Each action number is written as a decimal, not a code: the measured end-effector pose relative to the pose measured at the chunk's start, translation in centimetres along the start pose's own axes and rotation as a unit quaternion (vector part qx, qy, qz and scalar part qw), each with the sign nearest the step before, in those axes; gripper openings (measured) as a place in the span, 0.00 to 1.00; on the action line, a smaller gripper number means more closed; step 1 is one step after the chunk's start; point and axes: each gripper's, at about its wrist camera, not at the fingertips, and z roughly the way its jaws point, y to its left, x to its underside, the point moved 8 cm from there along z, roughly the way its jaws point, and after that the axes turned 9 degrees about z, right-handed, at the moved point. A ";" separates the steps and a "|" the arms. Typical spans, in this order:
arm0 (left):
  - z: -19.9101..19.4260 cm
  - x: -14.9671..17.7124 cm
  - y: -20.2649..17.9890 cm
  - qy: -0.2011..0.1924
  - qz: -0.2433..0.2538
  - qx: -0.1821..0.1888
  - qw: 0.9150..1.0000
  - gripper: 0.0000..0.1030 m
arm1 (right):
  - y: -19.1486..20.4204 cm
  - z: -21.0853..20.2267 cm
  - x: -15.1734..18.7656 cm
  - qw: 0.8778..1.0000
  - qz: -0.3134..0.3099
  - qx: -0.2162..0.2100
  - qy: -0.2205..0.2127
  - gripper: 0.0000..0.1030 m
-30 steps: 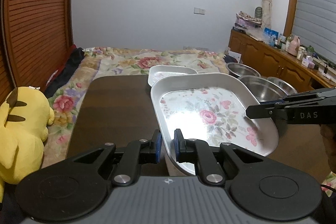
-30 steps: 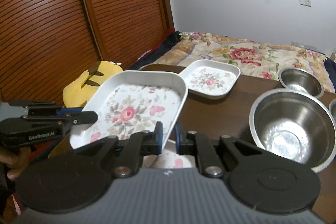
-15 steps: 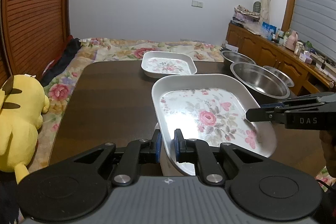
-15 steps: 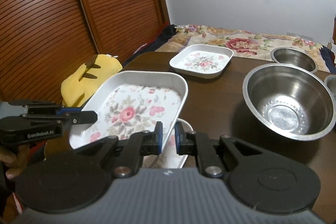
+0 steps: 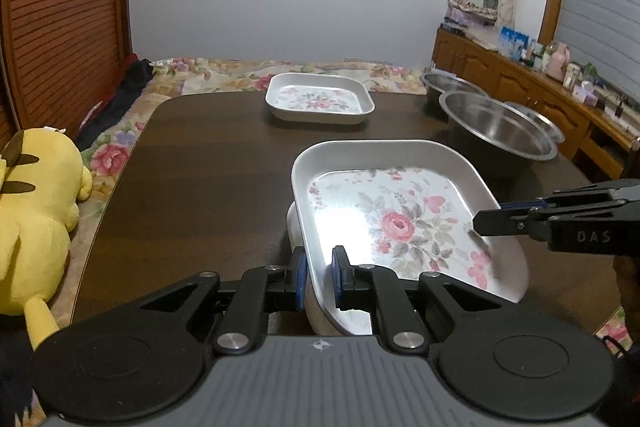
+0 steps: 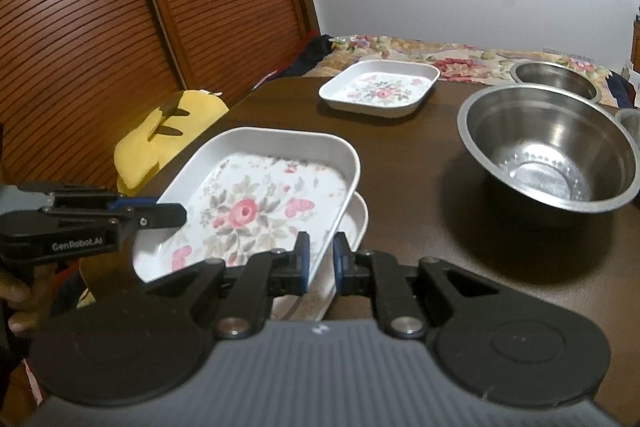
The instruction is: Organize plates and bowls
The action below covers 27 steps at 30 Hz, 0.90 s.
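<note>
The dark brown table (image 5: 208, 163) carries the dishes, and beyond its far edge lies a bed (image 5: 240, 75) with a floral cover. The largest dish is the big floral tray (image 5: 400, 223), white-rimmed with a pink rose printed in its middle, held tilted just above another white dish (image 6: 356, 223) at the table's near edge. The left gripper (image 5: 319, 273) pinches the tray's near rim between its blue-padded fingers (image 5: 299, 275), while the right gripper (image 6: 320, 258) clamps the opposite rim the same way. A wide steel bowl (image 6: 548, 151) sits to the right, with a smaller steel bowl (image 6: 556, 79) behind it. A small floral tray (image 5: 320, 103) rests near the far edge. Compared with a second ago, the big tray sits lower and nearer the table, and more tabletop shows beyond it.
</note>
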 end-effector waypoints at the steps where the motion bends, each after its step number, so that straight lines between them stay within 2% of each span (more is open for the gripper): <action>1: 0.1 0.0 -0.1 0.001 0.003 -0.002 1.000 0.13 | -0.1 0.1 0.1 1.000 0.003 -0.002 0.001 0.13; 9: 0.7 0.9 0.1 0.010 0.001 -0.003 1.000 0.13 | -0.5 0.6 0.8 1.000 0.022 -0.009 0.001 0.13; 17: 1.3 1.0 -0.1 0.012 0.019 -0.020 1.000 0.13 | -0.3 0.9 1.1 1.000 0.003 0.002 -0.012 0.13; 27: 2.1 1.5 0.1 0.014 0.014 -0.023 1.000 0.14 | -0.6 0.9 1.8 0.999 -0.007 0.017 -0.027 0.15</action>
